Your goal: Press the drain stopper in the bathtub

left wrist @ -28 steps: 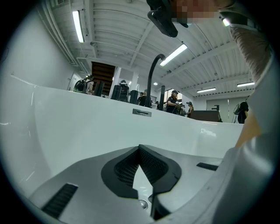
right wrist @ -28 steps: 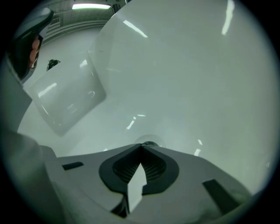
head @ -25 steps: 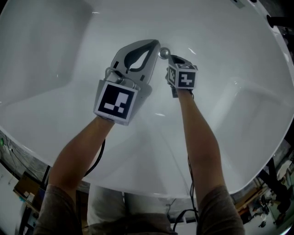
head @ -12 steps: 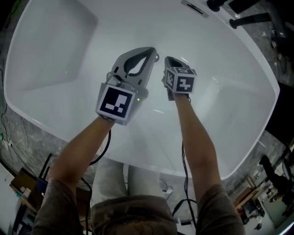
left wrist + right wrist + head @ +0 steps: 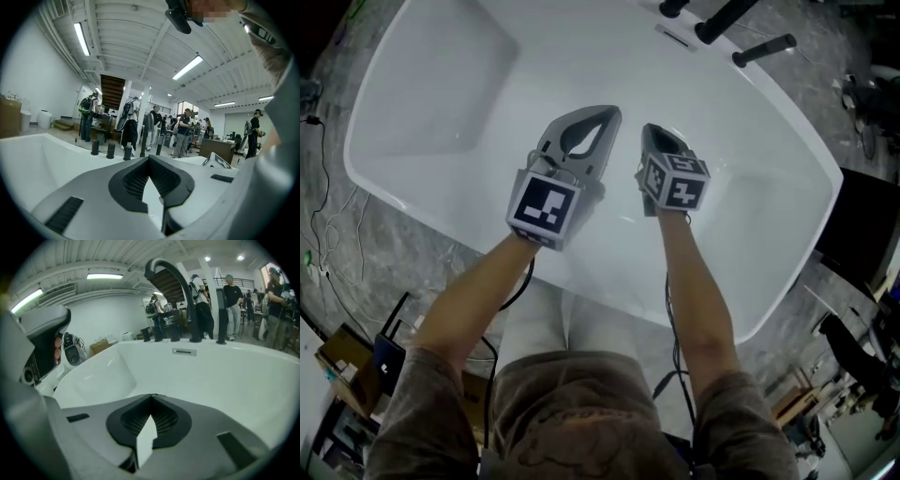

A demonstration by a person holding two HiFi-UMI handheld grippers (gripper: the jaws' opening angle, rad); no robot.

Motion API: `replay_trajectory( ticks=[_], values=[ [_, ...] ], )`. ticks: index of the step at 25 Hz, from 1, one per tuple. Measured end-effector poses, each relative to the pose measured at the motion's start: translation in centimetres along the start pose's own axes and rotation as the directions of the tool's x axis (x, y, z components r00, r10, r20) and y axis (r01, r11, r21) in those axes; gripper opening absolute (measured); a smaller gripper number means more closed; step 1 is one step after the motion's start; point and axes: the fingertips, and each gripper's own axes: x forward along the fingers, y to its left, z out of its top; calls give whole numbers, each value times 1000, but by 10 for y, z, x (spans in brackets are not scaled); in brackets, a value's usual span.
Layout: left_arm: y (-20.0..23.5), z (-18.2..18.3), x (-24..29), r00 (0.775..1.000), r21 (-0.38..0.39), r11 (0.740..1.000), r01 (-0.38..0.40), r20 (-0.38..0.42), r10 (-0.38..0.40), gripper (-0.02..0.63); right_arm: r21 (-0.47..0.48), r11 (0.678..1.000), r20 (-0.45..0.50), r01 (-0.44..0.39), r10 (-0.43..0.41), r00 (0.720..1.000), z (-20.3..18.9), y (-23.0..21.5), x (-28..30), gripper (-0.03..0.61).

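The white bathtub (image 5: 773, 117) lies below me, seen whole from above. Both grippers hang over its middle, side by side and well above the bottom. My left gripper (image 5: 612, 112) has its jaws closed tip to tip, with nothing between them; the left gripper view shows the same left gripper (image 5: 150, 159) aimed across the tub rim. My right gripper (image 5: 649, 128) is also shut and empty, and the right gripper (image 5: 151, 396) points at the far tub wall (image 5: 220, 376). No drain stopper shows in any view; the grippers cover the tub floor beneath them.
A black arched faucet (image 5: 171, 268) and black fittings (image 5: 727, 14) stand at the tub's far end, above an overflow slot (image 5: 675, 37). Several people (image 5: 182, 131) stand in the room behind. Grey stone floor and cables (image 5: 323, 216) surround the tub.
The head camera has pulled back and up, so the whole tub shows. Both grippers rose from the tub floor. The shiny stopper seen between their tips a second ago is out of sight.
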Motion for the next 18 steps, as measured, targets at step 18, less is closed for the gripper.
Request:
replay_trajectory(
  ticks=[18],
  values=[
    [-83,166,-84,999,18,1000,-25,42,25,2,-52,993,264,-103,114,958,145,73,-215,-2]
  ],
)
